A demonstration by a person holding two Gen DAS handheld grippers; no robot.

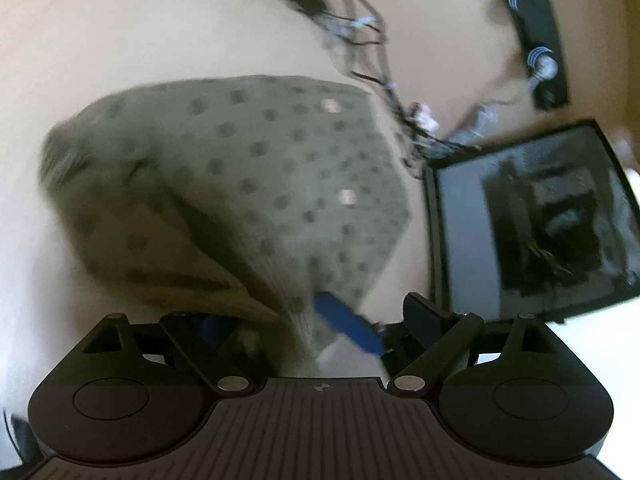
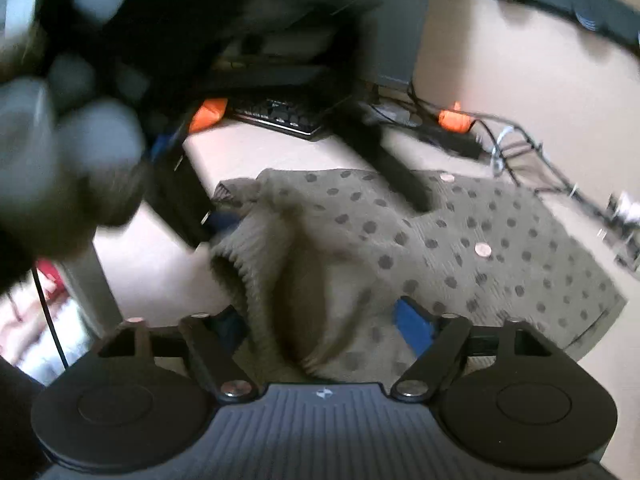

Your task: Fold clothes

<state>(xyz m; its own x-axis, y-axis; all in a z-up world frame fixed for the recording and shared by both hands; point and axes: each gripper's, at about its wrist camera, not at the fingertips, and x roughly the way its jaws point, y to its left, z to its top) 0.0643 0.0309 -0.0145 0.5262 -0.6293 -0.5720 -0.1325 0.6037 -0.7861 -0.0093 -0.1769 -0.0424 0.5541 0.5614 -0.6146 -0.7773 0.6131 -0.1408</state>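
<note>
An olive knit garment with dark dots (image 1: pixel 280 152) and pale pink buttons lies spread on a cream surface (image 1: pixel 120 32). Its ribbed edge rises in a bunch toward the camera. My left gripper (image 1: pixel 280 326) has its blue fingers (image 1: pixel 348 324) wide apart, with that ribbed edge between them. In the right wrist view the garment (image 2: pixel 460 248) stretches off to the right. My right gripper (image 2: pixel 320 320) also stands wide, and a thick fold of knit fills the gap between its blue fingers (image 2: pixel 412 320). The left gripper (image 2: pixel 208 216) shows blurred at the garment's far left corner.
A black open-sided box (image 1: pixel 532 220) stands right of the garment. Tangled cables (image 1: pixel 360 32) and a black power strip (image 1: pixel 536 28) lie behind it. A keyboard (image 2: pixel 276 114), orange objects (image 2: pixel 454 120) and a black bar (image 2: pixel 396 164) sit beyond. A blurred gloved hand (image 2: pixel 60 140) fills the upper left.
</note>
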